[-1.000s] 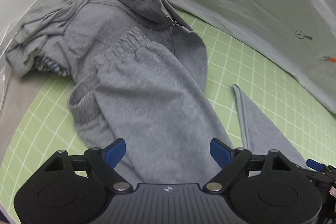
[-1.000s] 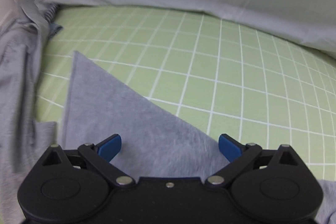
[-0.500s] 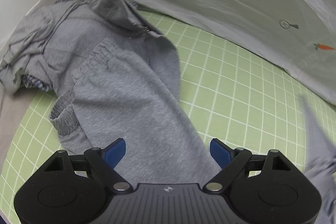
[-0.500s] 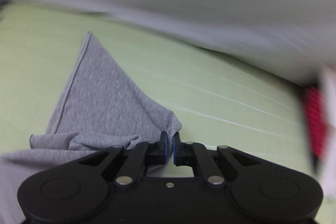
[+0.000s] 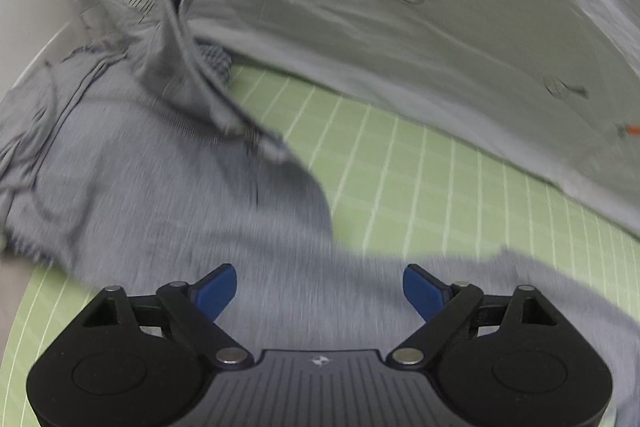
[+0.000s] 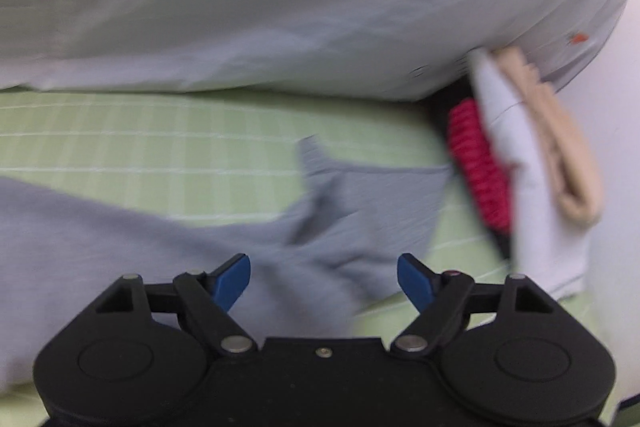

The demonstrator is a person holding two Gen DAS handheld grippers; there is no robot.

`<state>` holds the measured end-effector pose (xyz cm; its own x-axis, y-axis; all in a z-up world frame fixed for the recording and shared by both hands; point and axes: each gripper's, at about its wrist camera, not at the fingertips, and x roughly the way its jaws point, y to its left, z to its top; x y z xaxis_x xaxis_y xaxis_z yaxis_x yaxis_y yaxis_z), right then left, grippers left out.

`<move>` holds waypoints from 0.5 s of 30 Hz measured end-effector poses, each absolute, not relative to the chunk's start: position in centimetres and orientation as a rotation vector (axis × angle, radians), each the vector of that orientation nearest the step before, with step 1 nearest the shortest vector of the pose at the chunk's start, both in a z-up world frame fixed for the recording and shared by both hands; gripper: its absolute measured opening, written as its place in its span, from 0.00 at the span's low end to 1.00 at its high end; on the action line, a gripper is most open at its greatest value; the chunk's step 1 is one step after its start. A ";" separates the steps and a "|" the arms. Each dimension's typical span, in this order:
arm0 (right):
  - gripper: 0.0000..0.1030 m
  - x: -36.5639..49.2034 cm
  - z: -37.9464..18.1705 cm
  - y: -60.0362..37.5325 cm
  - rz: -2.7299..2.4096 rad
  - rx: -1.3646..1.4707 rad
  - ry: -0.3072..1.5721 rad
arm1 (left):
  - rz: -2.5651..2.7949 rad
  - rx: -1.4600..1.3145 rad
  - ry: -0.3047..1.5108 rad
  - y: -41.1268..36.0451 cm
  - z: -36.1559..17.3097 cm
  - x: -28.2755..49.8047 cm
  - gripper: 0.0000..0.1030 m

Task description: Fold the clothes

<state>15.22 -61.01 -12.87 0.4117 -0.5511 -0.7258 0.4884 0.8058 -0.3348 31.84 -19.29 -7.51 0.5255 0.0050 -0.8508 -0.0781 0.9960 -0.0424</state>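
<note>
Moved since earlier: right gripper (image 6: 324, 277) has let go of the grey trouser leg (image 6: 360, 211) it had pinched shut half a second back, having dragged that leg out to the right across the green grid mat (image 6: 140, 131); the left wrist view has slid right along the garment too
Left jaws: spread wide and opening a little more on the left gripper (image 5: 320, 291); grey cloth lies under and between them, but the pads are clear of it
Right jaws: opening, blue pads apart; the leg end lies just ahead and below, nothing pinched
Task's thing: grey sweatpants (image 5: 168, 211), stretched crosswise over the mat, bunched upper part at far left in the left wrist view, with one flap (image 5: 180, 27) standing up against the pale patterned sheet (image 5: 360, 7)
Leg end: rumpled, one corner turned up, close to a stack of folded clothes (image 6: 520, 163) at the right edge
Blur: both views are smeared, so seams and hems are hard to read
Step in hand: by my reading, laying the garment out flat and straight before the first fold
Next move calls for: flattening the crumpled leg end, then taking hold of both ends of the leg and carrying one over the other; the left bunch probably needs smoothing first
</note>
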 end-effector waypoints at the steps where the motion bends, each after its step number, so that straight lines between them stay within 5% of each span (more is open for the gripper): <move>1: 0.79 15.5 -13.2 -60.0 -0.643 -0.066 0.951 | 0.056 -0.090 1.019 -19.2 -8.0 33.1 0.89; 7: 0.79 17.5 -15.2 -55.0 -0.694 -0.076 0.995 | 0.102 -0.159 1.033 -18.2 -10.8 39.3 0.84; 9: 0.79 18.0 -15.2 -54.5 -0.714 -0.094 1.003 | 0.124 -0.186 1.038 -17.1 -11.7 40.4 0.55; 10: 0.79 18.3 -15.1 -54.5 -0.720 -0.093 1.010 | 0.133 -0.214 1.042 -16.3 -12.0 40.8 0.23; 11: 0.79 18.5 -15.0 -54.5 -0.728 -0.086 1.015 | 0.140 -0.246 1.046 -15.3 -12.3 41.1 0.07; 15: 0.78 18.6 -14.4 -54.4 -0.763 -0.042 1.020 | 0.164 -0.285 0.945 -10.4 -9.9 40.3 0.05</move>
